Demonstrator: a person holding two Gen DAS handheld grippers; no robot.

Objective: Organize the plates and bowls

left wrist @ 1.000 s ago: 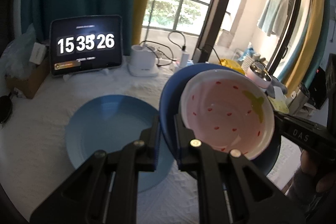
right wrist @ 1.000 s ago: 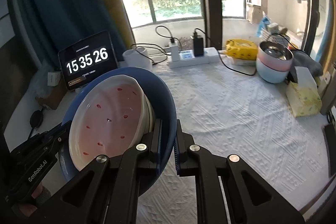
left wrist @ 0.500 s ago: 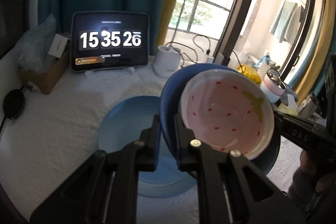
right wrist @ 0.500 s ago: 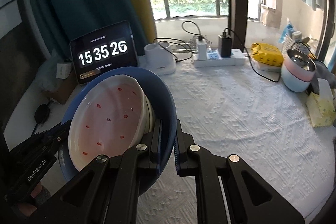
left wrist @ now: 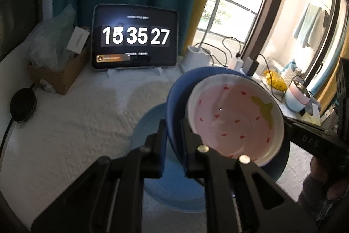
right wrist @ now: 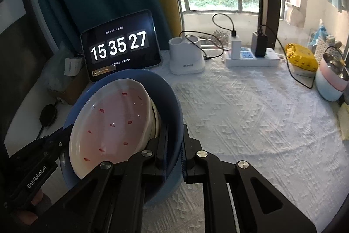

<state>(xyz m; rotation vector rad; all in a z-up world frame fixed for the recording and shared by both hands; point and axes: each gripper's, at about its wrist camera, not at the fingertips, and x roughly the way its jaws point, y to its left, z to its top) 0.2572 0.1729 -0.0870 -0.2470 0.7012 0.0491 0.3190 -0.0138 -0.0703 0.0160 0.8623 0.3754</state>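
Both claws grip the same dark blue bowl point(left wrist: 174, 102) by its rim, from opposite sides, and hold it tilted above the table. The left claw point(left wrist: 173, 134) is clenched on the rim, one finger outside the wall and one inside. The right claw point(right wrist: 174, 141) is clamped the same way on the far side of the rim.

Nested inside the blue bowl sits a white bowl point(left wrist: 235, 119) with a pink inside, red flecks and a yellow-green mark; in the right wrist view it leans toward the left claw.

Under the lifted bowls a light blue plate point(left wrist: 174, 193) lies flat on the white cloth point(right wrist: 250, 119). A tablet clock point(left wrist: 135, 38) stands behind.
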